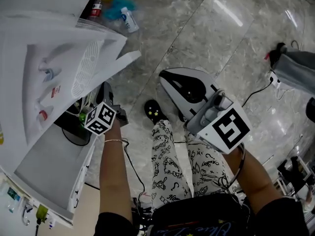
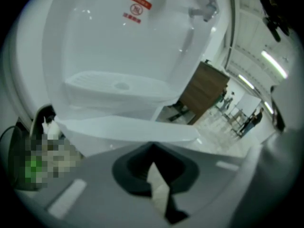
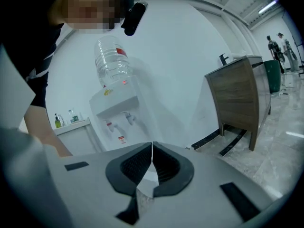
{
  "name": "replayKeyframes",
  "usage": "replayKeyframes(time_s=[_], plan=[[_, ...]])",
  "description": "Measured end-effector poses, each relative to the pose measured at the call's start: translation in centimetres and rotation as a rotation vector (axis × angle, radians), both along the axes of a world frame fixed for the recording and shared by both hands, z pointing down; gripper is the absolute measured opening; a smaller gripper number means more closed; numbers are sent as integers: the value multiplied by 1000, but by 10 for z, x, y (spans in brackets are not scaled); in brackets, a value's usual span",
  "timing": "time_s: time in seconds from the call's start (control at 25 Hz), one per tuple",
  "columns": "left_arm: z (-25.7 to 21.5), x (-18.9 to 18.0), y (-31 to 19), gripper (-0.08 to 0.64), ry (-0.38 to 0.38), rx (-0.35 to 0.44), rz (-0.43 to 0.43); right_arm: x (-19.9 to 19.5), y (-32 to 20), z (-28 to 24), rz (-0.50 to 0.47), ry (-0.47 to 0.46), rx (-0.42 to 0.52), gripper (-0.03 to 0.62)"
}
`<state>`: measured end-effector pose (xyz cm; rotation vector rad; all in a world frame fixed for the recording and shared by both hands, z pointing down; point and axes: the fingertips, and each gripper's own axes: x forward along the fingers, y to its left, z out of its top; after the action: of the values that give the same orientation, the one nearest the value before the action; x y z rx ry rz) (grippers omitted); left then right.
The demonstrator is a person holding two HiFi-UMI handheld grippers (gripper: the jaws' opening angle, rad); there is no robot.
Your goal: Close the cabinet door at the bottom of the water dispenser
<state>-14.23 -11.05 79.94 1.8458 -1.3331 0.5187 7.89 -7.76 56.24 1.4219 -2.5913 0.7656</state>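
Observation:
The white water dispenser (image 1: 59,68) stands at the left, its taps and drip tray (image 2: 118,84) above. Its bottom cabinet door (image 1: 49,173) hangs swung open, a pale flat panel at the lower left. The dark inside of the cabinet (image 1: 74,127) shows behind it. My left gripper (image 1: 118,114) is held low beside the cabinet opening, jaws shut on nothing (image 2: 152,151), with a white edge of the door (image 2: 128,129) just ahead. My right gripper (image 1: 219,100) is held up over the floor, shut and empty (image 3: 152,146), and faces the dispenser and its bottle (image 3: 113,61) from a distance.
A white and black device (image 1: 189,87) lies on the marble floor near my shoe (image 1: 154,111). Bottles and a blue cloth (image 1: 120,9) sit behind the dispenser. Cables (image 1: 256,92) run across the floor. A wooden cabinet (image 3: 242,94) stands at the right.

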Motion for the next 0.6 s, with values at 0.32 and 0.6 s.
replayKeyframes(time_s=[0.32,0.6], plan=[[8,14,-58,-3,95,22,-76,37,-16,1,103,-26,14,17],[6,24,-74,-3,143,38,-115,50,-14,2,158,-31,-6,17]])
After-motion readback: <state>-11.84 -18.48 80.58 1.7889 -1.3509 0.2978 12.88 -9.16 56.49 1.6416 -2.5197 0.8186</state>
